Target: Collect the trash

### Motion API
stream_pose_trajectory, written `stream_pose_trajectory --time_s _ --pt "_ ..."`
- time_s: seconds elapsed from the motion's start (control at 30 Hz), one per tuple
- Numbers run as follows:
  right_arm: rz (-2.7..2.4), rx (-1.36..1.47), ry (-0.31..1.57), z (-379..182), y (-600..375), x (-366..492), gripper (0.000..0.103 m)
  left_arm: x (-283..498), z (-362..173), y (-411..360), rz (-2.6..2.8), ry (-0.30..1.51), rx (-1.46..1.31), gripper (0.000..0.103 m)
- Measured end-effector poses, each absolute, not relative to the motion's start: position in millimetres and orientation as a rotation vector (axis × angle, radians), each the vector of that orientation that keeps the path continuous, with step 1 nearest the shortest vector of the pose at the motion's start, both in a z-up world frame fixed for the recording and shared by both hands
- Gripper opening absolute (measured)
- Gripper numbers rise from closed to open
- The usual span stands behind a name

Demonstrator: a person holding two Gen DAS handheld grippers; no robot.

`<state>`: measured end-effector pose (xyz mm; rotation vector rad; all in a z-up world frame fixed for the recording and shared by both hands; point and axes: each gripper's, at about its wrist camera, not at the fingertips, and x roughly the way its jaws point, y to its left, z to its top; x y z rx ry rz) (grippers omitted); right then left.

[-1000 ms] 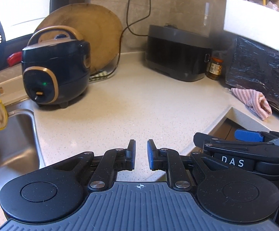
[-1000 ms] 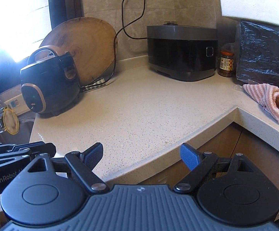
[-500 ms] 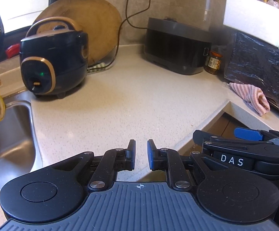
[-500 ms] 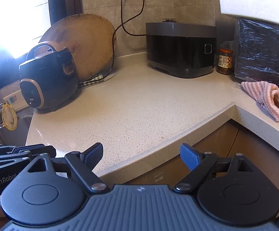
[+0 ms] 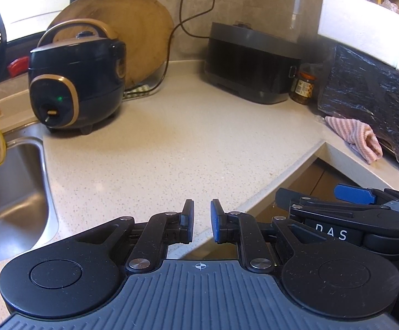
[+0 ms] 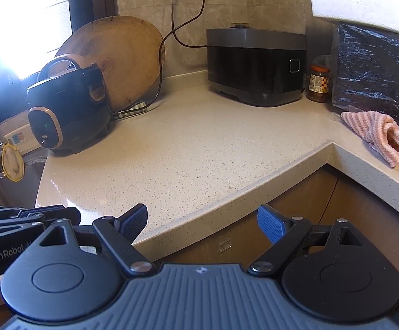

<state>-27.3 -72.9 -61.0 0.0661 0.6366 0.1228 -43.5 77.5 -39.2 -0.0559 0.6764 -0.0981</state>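
Left gripper (image 5: 202,221): its two fingers are almost together, with only a thin gap. Nothing is between them. It hangs over the front edge of the counter.
Right gripper (image 6: 202,224): its two fingers are far apart, and nothing is between them. It hangs in front of the counter edge, above the brown cupboard doors (image 6: 295,220).
The two grippers: they are side by side. Each one shows at the edge of the other's camera.
Trash: I cannot see any clear piece of trash on the counter in either camera.
Counter (image 5: 188,137): pale and speckled, and it bends round a corner.
Small dark cooker (image 5: 75,82): it sits on the left near the sink, with a little green light on its front.
Round wooden board (image 5: 139,33): it leans on the wall behind the small cooker.
Big dark cooker (image 6: 255,66): it sits in the back corner, near the wires that run up to the wall plugs.
Jar (image 6: 319,82): just beside the big cooker.
Black plastic bag (image 6: 378,74): on the right, by the jar.
Pink striped cloth (image 6: 378,132): folded up, in front of the bag, near the counter edge.
Sink (image 5: 12,192): on the far left.
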Motion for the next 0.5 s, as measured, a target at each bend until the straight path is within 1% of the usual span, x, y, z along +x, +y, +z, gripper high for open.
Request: stream_pose_trajectory --time_s 0.5 --pt "0.125 0.061 0.629 -59.2 -74.6 -32.3 0.088 -45.4 -37.5 78.4 -0.103 0.667 -0.053 0.017"
